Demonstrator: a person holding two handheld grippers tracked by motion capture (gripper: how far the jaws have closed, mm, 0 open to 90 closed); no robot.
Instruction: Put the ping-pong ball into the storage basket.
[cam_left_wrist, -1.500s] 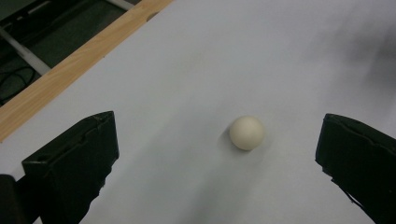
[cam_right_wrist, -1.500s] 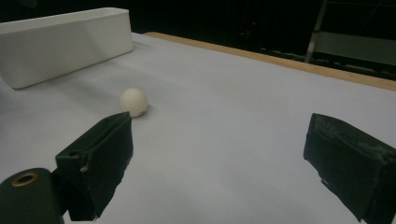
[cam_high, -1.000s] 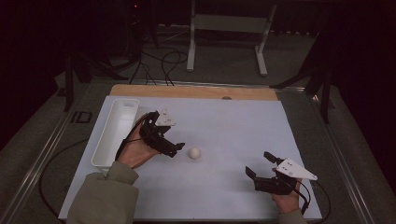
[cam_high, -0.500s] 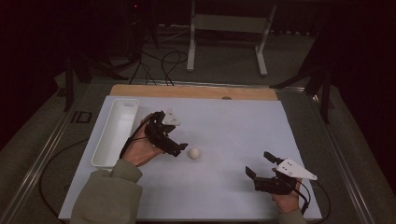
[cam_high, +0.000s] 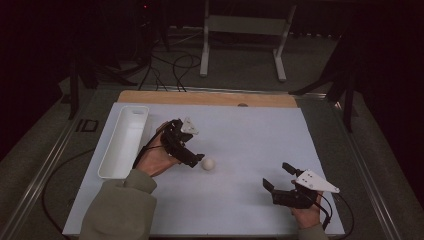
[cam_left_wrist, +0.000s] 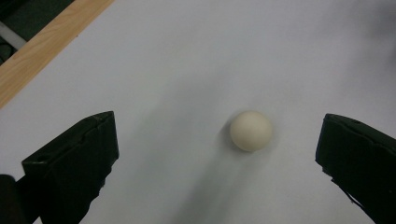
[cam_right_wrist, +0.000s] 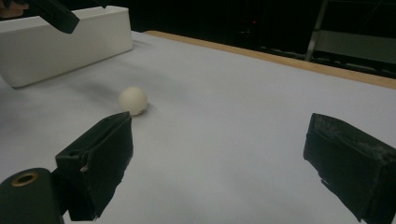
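**A:** High view from where I'm standing: the left gripper (cam_high: 199, 161) is right up by the little white ball (cam_high: 208, 164), tips just beside it, not touching as far as I can see. Ball sits on the white table cover (cam_high: 250, 135), roughly mid-table, a bit left of centre.

**B:** Is it holding it?

**A:** Nope. In the left gripper view the jaws are spread wide with nothing between them but the ball (cam_left_wrist: 251, 130) lying loose on the sheet, nearer the right-hand jaw, clear gap on both sides.

**B:** And the other one?

**A:** The right gripper (cam_high: 279, 181) is down near the front edge of the table, well apart from the ball. Also wide open, empty. Its own view looks across the sheet at the ball (cam_right_wrist: 133, 100), with the white tray (cam_right_wrist: 70, 39) behind it.

**B:** Where's that tray on the table?

**A:** Left side, long white tray (cam_high: 111, 165), just beside the person's left hand (cam_high: 157, 159).
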